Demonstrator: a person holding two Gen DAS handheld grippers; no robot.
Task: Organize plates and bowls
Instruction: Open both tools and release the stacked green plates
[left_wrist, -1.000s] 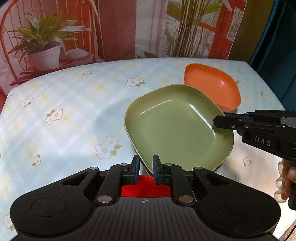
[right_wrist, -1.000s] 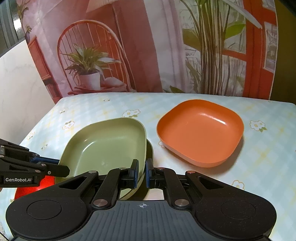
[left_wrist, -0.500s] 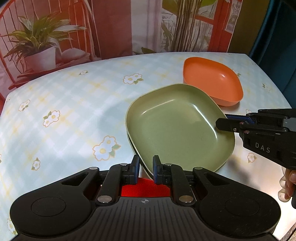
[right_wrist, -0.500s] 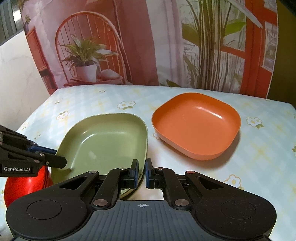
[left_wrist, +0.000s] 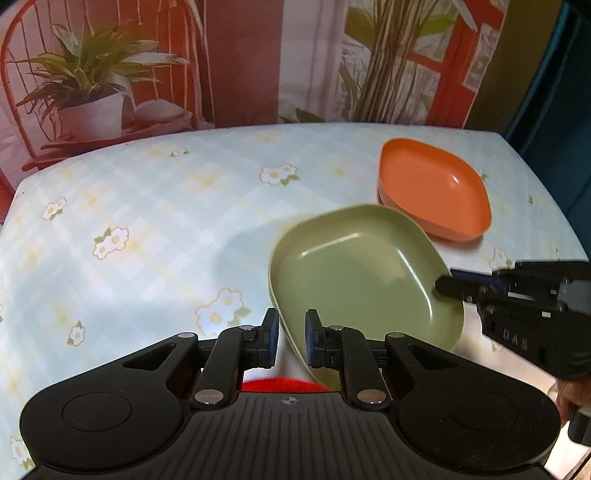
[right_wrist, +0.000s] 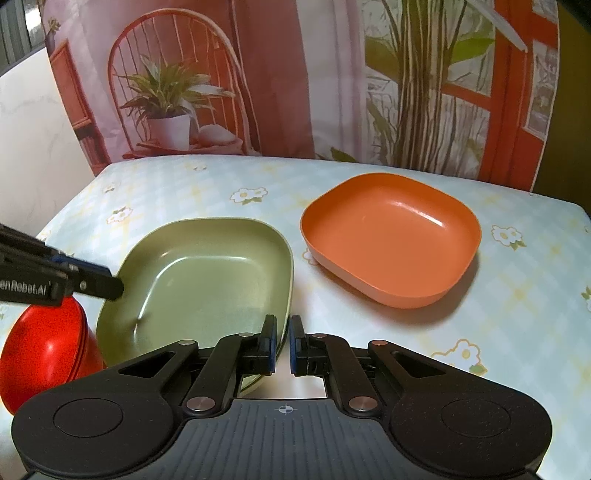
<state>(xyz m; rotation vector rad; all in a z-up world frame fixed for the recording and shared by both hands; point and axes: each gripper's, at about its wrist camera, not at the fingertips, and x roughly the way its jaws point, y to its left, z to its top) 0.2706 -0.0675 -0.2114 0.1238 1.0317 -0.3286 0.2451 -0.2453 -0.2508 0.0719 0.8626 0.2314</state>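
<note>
Left cam first: the left tool (left_wrist: 288, 341) is sitting at 6 o'clock, fingers nearly pressed together and pinching the near rim of the green plate (left_wrist: 354, 280). The plate is hanging tilted over the floral desk (left_wrist: 147, 221), a bit blurry, with a strip of red bowl (left_wrist: 280, 384) peeking out just under the tool. At 1 o'clock the orange bowl (left_wrist: 432, 192) is resting flat on the desk, just behind the plate. At 3 o'clock the right tool (left_wrist: 443, 286) is coming in from the side, tips clamped on the plate's right edge, with part of a hand (left_wrist: 572, 395) showing below it.

Right cam: the left tool (right_wrist: 114, 286) is poking in at 9 o'clock, gripping the plate (right_wrist: 207, 280) with the red bowl (right_wrist: 44, 350) right below it. The right tool (right_wrist: 282, 343) at 6 o'clock is squeezed tight on the plate's rim. The orange bowl (right_wrist: 391, 240) is sitting at 1 o'clock, near the plate, though I can't tell if they're touching.
</note>
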